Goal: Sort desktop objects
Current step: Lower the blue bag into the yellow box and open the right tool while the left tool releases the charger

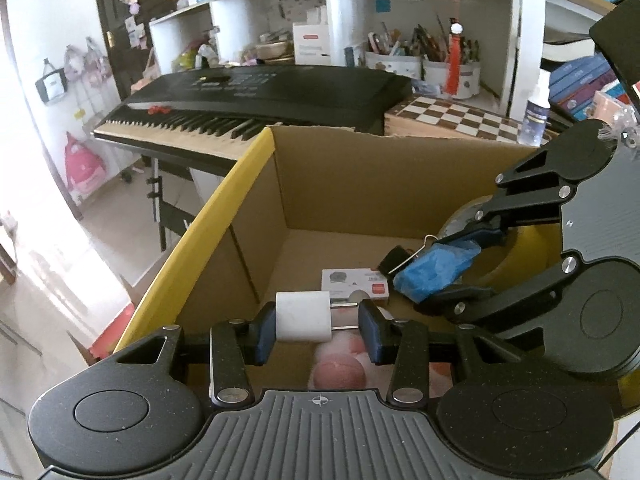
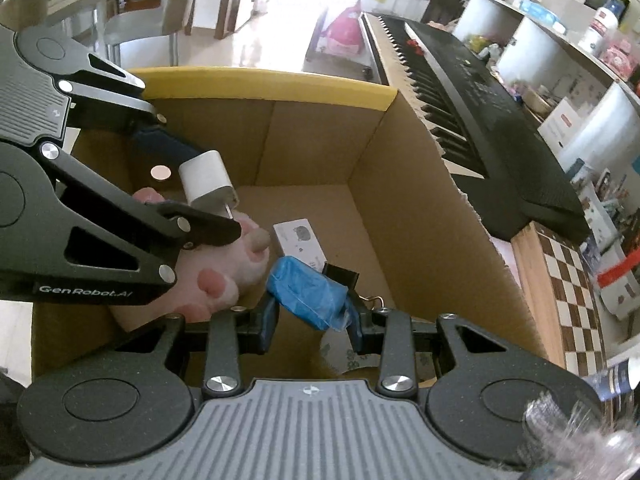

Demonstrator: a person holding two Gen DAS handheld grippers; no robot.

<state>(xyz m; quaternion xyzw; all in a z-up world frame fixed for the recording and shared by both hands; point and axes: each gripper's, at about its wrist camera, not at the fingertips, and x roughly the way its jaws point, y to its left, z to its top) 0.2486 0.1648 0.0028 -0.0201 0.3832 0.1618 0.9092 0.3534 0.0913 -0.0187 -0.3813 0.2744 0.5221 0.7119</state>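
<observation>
While clamped, charger [image 1: 304, 316] between tool [image 1: 318, 330] pads.

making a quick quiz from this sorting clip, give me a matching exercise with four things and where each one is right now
Things:
1. white charger plug
2. blue plastic bundle
3. pink plush toy
4. electronic keyboard

Places:
A. on the box floor, under the left tool
B. outside the cardboard box, beyond its far wall
C. clamped in the right tool
D. clamped in the left tool

Pairs: 1-D, 2-C, 3-A, 4-B
</observation>
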